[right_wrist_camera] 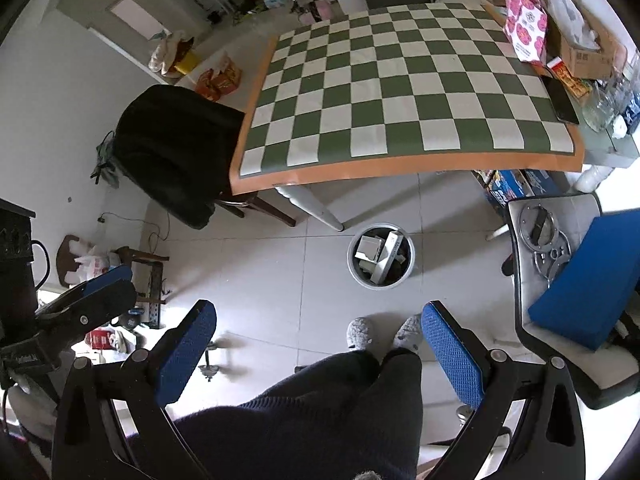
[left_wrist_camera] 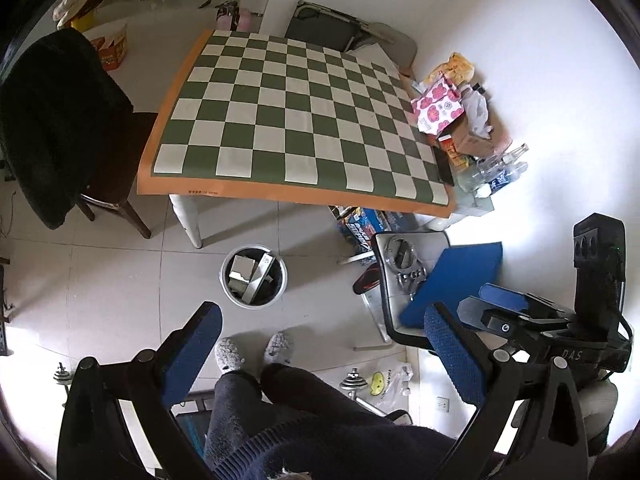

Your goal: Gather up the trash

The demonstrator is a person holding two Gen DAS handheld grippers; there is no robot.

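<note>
A round grey trash bin (left_wrist_camera: 254,276) stands on the tiled floor in front of the table; it holds several boxes and card pieces. It also shows in the right wrist view (right_wrist_camera: 381,256). My left gripper (left_wrist_camera: 320,344) is open and empty, held high above the floor and the person's feet. My right gripper (right_wrist_camera: 319,340) is open and empty too, at a like height. The right gripper's body shows at the right of the left wrist view (left_wrist_camera: 520,316). The checkered green-and-white tablecloth (left_wrist_camera: 296,116) (right_wrist_camera: 400,80) shows no loose trash on it.
Boxes, bags and bottles (left_wrist_camera: 460,120) (right_wrist_camera: 568,40) crowd the table's wall side. A chair with a black coat (left_wrist_camera: 60,120) (right_wrist_camera: 176,152) stands left. A chair with a blue cushion and metal parts (left_wrist_camera: 440,280) (right_wrist_camera: 572,280) stands right. Dumbbells and a plastic bag (left_wrist_camera: 388,384) lie on the floor.
</note>
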